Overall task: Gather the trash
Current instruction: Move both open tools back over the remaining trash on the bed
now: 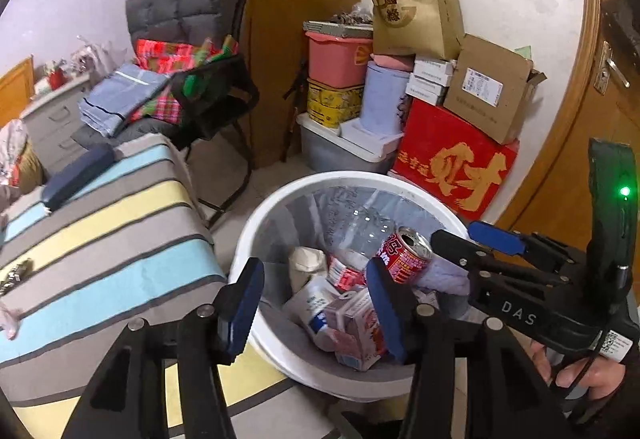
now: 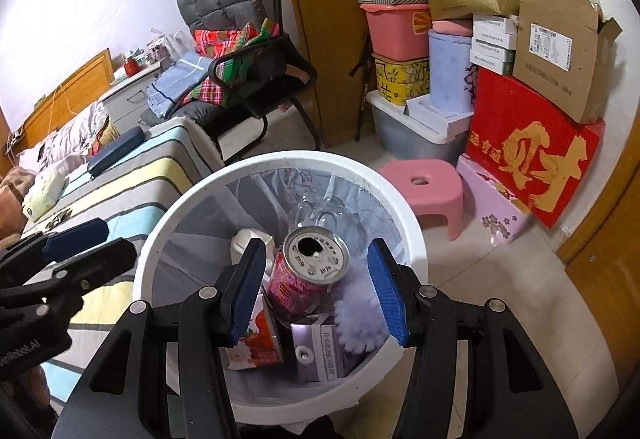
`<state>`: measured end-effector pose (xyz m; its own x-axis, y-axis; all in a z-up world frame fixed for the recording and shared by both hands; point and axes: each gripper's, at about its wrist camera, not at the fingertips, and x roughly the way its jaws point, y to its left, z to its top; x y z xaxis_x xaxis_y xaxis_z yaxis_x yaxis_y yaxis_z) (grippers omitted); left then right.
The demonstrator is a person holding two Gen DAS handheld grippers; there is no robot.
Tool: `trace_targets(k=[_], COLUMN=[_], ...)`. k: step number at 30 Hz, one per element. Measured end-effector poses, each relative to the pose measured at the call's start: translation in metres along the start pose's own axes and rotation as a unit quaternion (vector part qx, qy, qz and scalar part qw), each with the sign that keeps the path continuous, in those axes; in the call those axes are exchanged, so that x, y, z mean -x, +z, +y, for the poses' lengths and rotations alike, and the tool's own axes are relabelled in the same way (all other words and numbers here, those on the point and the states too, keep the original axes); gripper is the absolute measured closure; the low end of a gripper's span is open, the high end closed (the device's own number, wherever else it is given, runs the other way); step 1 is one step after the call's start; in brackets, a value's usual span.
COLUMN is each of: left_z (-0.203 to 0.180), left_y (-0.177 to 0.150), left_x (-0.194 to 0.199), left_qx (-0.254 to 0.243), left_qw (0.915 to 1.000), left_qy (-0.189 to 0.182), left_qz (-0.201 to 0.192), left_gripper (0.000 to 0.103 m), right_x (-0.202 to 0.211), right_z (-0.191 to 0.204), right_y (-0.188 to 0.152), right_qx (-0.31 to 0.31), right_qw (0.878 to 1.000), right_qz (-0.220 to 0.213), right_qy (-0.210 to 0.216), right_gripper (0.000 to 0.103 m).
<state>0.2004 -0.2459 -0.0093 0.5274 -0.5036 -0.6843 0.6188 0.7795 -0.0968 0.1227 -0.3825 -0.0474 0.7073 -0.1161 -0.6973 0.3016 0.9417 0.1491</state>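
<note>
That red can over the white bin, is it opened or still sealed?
Opened. The red can shows a dark hole in its silver top, tab pushed in, as it sits over the rubbish in the white bin.

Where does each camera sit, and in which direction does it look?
Left wrist: on the left hand-held gripper, tilted down at the white bin beside the striped bed; the right hand-held gripper and a hand show at right.
Right wrist: on the right hand-held gripper, tilted down above the bin; the left hand-held gripper shows at left.
Shared: bin, red can, red box, chair.
</note>
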Motion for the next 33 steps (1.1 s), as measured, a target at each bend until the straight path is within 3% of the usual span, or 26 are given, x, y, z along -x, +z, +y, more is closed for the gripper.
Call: trace_targets(k=[20, 33], left_z=[0.027, 0.069], left_y=[-0.015, -0.036], left_x=[0.059, 0.102], left_qx=[0.022, 0.043], left_qw=[0.9988, 0.9942], left_qy=[0.031, 0.083], left_qz=[-0.032, -0.052], left_gripper=[0.049, 0.048], right_x=[0.026, 0.031], right_z=[0.03, 0.072], right_y=[-0.001, -0.004], right_qx=[0.008, 0.037], right_qw=[0.999, 0.996], right_qz=[-0.034, -0.048], right_qy=[0.018, 0.057], right_gripper=[0.048, 0.048])
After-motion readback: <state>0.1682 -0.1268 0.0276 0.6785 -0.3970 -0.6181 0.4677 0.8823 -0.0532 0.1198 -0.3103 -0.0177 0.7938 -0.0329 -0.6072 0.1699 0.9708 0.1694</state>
